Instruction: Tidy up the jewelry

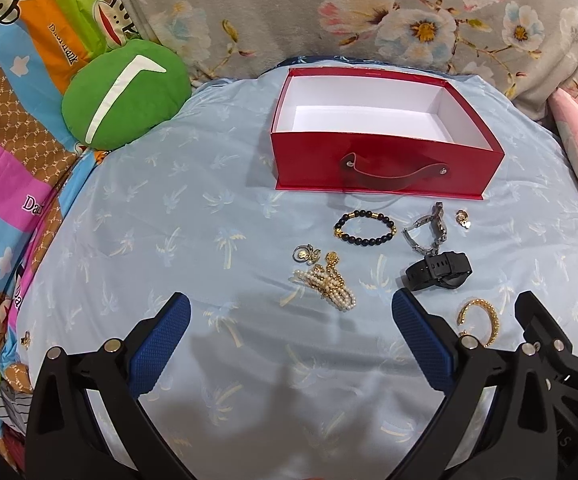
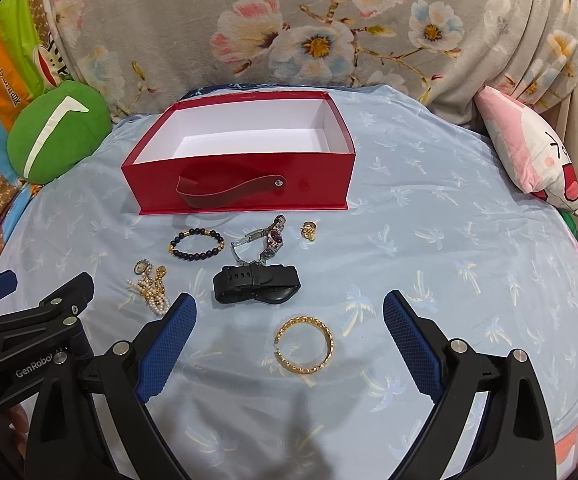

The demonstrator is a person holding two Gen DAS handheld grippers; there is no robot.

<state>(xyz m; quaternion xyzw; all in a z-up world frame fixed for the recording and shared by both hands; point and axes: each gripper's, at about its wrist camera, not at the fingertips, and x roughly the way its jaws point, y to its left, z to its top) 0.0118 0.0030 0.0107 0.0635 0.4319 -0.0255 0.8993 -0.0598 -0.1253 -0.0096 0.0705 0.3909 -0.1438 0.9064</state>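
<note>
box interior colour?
White inside the red box, empty; clearest in the right wrist view.

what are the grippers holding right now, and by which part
Nothing is held. The left gripper and right gripper are both open above the cloth; the gold bangle lies untouched between the right one's fingers.

A home bedroom: a bed [image 2: 449, 208] under a pale blue palm-print sheet, a floral quilt [image 2: 289, 20] behind, a green cushion [image 1: 125, 94], a pink cartoon pillow [image 2: 529, 148]
</note>
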